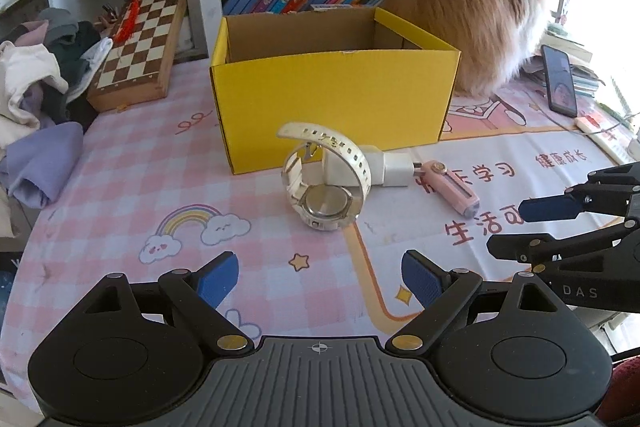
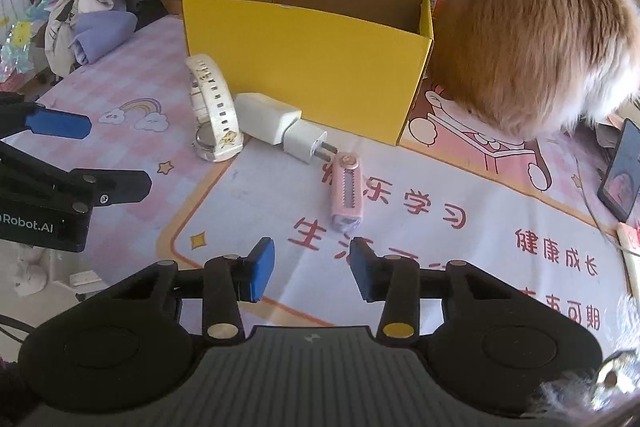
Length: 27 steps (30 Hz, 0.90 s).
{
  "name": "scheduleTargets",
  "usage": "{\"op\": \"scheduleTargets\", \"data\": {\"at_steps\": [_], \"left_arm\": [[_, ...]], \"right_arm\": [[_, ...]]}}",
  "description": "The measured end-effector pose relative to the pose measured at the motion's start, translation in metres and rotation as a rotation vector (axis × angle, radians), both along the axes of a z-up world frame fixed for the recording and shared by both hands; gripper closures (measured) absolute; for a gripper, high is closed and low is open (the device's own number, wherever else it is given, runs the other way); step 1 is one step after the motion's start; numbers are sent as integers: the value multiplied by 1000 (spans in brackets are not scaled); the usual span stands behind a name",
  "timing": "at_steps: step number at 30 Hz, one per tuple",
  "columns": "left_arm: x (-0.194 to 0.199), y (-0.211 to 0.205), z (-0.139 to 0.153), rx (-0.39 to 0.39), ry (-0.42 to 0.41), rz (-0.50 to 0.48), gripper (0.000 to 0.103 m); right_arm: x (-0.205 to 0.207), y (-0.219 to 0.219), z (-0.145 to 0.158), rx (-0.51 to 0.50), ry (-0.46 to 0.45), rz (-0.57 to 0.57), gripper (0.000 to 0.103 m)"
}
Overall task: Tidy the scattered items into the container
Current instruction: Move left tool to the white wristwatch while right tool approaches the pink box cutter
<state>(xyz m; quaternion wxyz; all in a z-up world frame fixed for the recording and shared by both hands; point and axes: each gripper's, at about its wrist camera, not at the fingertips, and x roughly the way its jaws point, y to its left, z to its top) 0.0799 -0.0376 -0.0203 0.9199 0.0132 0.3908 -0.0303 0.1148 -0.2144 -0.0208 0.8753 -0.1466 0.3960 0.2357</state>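
The pink cutter (image 2: pixel 346 191) lies on the bench just ahead of the right gripper (image 2: pixel 312 269), its long axis running nearly straight away from the jaws, which are partly closed on nothing. The left gripper (image 1: pixel 320 281) (jaws spread, empty) is aimed at the white watch (image 1: pixel 322 177). The yellow box (image 2: pixel 308 59) behind appears empty, though its floor is hidden.

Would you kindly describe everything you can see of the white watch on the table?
The watch looks like cream-white plastic, with a perforated strap bearing small yellow marks. It lies face down, its round metal case back up, the strap arching upward in a loop. It sits on the table mat just in front of the yellow box, close against the white charger. No gripper touches it.
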Motion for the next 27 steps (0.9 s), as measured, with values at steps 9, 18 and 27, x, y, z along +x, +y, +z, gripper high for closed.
{"op": "scheduleTargets", "data": {"at_steps": [9,18,27], "left_arm": [[18,-7,-10,19,39,4,9],[31,-9,-16,2,50,31,6],[45,-8,-21,-26,18,65,6]], "right_arm": [[21,0,-6,-14,31,29,58],[38,-1,-12,-22,54,59,53],[56,-3,-17,-23,72,71,53]]}}
